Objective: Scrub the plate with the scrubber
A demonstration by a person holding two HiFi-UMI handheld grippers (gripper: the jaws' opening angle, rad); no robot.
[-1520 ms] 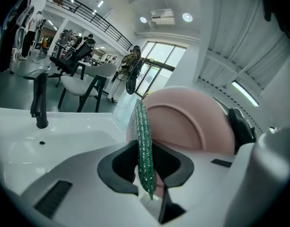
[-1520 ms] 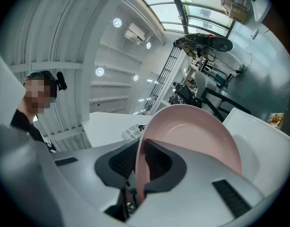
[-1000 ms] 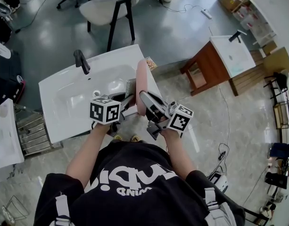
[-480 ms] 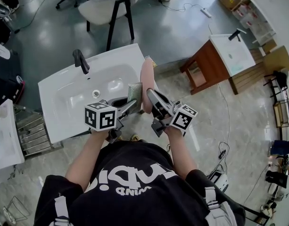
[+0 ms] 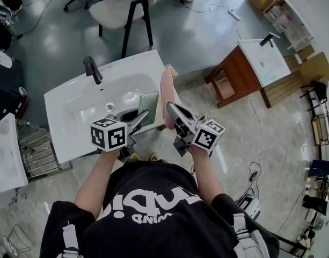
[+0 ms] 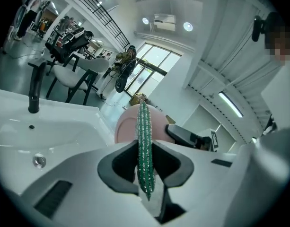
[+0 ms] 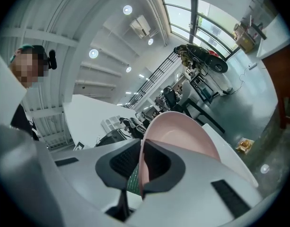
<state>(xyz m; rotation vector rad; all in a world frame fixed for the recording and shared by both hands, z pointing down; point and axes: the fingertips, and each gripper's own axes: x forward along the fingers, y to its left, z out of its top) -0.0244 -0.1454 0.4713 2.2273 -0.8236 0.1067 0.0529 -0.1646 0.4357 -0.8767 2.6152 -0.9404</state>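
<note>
A pink plate (image 5: 166, 98) stands on edge over the right rim of the white sink (image 5: 73, 104). My right gripper (image 5: 171, 110) is shut on its near rim, and in the right gripper view the plate (image 7: 182, 134) rises between the dark pads (image 7: 160, 167). My left gripper (image 5: 143, 116) is shut on a green scrubber (image 5: 148, 103). The scrubber (image 6: 145, 150) is edge-on between the pads in the left gripper view, just left of the plate (image 6: 128, 126). Whether scrubber and plate touch I cannot tell.
A black tap (image 5: 92, 70) stands at the sink's far edge, with the drain (image 5: 109, 107) in the basin. A chair (image 5: 123, 9) stands beyond the sink. A second small basin on a wooden stand (image 5: 250, 69) is to the right. A metal rack (image 5: 38, 149) sits left.
The left gripper has drawn back toward me and to the left, and the scrubber has slid along the plate. The plate and right gripper have shifted slightly right.
</note>
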